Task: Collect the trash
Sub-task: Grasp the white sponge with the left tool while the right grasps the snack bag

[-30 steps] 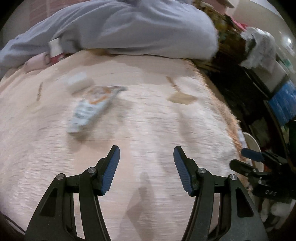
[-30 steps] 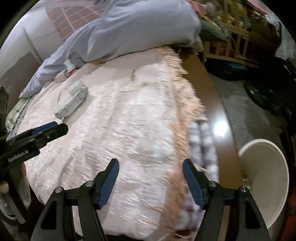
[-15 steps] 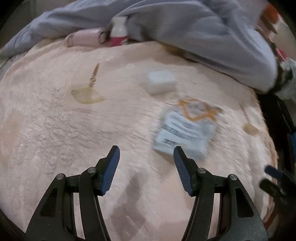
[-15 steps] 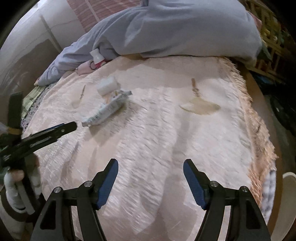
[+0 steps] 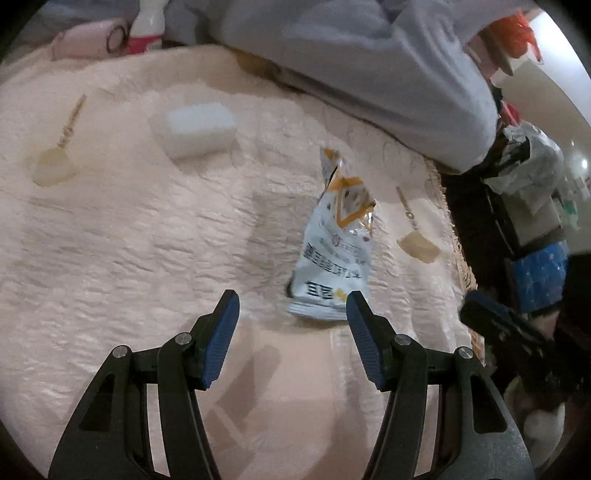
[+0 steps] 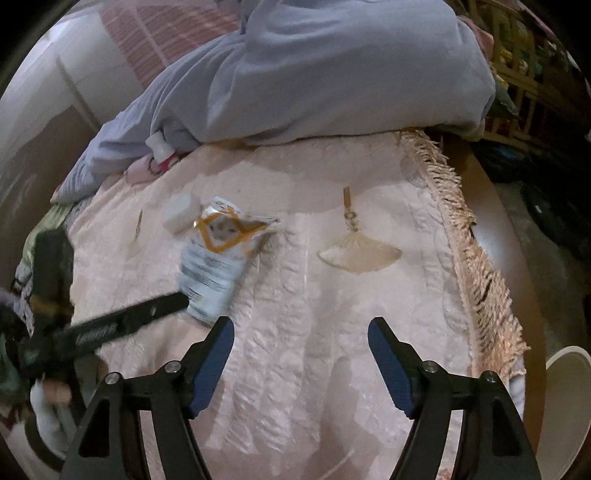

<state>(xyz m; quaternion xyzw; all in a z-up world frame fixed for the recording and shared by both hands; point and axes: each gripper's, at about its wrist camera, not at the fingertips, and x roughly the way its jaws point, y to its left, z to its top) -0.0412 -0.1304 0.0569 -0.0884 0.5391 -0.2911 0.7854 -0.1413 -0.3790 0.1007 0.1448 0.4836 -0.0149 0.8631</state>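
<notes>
Bedspread: a pink quilted cover [image 6: 332, 332] spreads across the whole surface, with a tan fringe [image 6: 476, 266] along its right edge.
Fan motifs: one pale fan shape [image 6: 360, 254] sits right of centre; another [image 5: 51, 168] sits far left.
Garment: a grey-blue hooded top [image 6: 332, 74] lies heaped along the far side.
Bottle: a white bottle with a pink band [image 5: 146, 33] stands at the far left, touching the top.
Pink roll: a pink roll [image 5: 88, 40] lies just left of the bottle.
Shelving: cluttered shelves [image 5: 532, 206] stand far right.
</notes>
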